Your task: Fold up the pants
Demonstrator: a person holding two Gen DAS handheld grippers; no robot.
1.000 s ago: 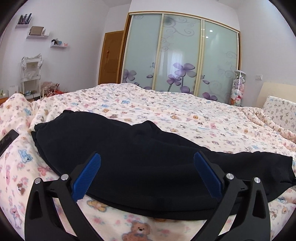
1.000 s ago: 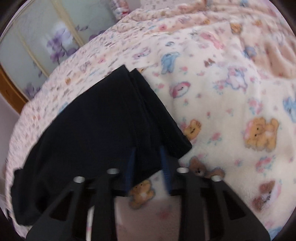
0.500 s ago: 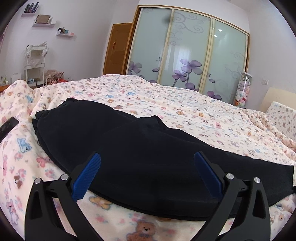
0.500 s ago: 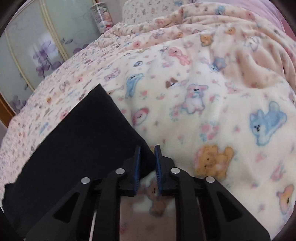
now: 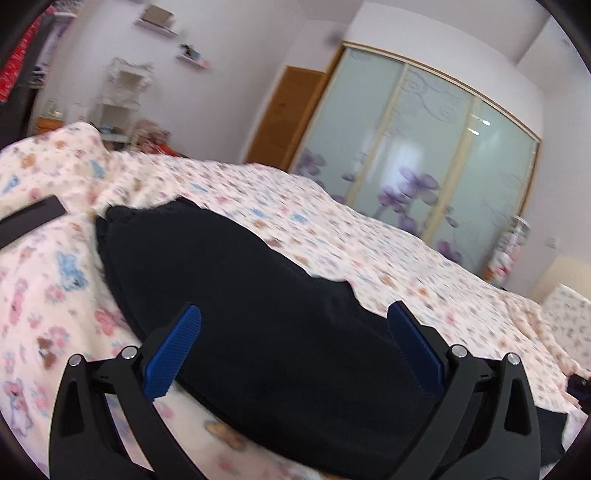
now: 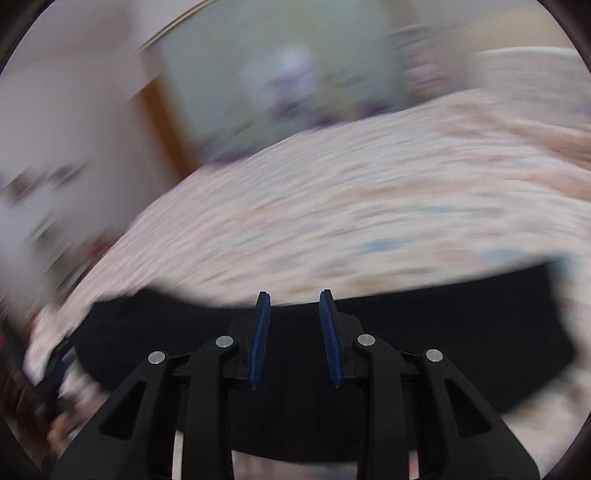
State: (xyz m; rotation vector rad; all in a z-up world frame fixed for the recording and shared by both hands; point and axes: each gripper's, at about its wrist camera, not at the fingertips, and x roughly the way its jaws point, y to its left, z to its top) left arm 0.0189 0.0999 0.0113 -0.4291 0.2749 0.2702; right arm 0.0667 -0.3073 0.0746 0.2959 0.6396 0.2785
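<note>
Right wrist view: smeared throughout by motion blur; bed cover (image 6: 369, 206) print unreadable, wardrobe (image 6: 280, 74) and door frame (image 6: 166, 122) mere colour patches, and the lower-left clutter cannot be identified. Black pants (image 6: 461, 332): near edge hidden behind the right gripper (image 6: 294, 336), so whether any cloth lies between the narrowly parted jaws cannot be told. Left wrist view: pants (image 5: 258, 295) cut off at the lower right and partly hidden behind the left gripper (image 5: 295, 350); flat black object (image 5: 29, 218) cropped by the left edge, unidentifiable; shelf (image 5: 157, 26) contents too small to name.
</note>
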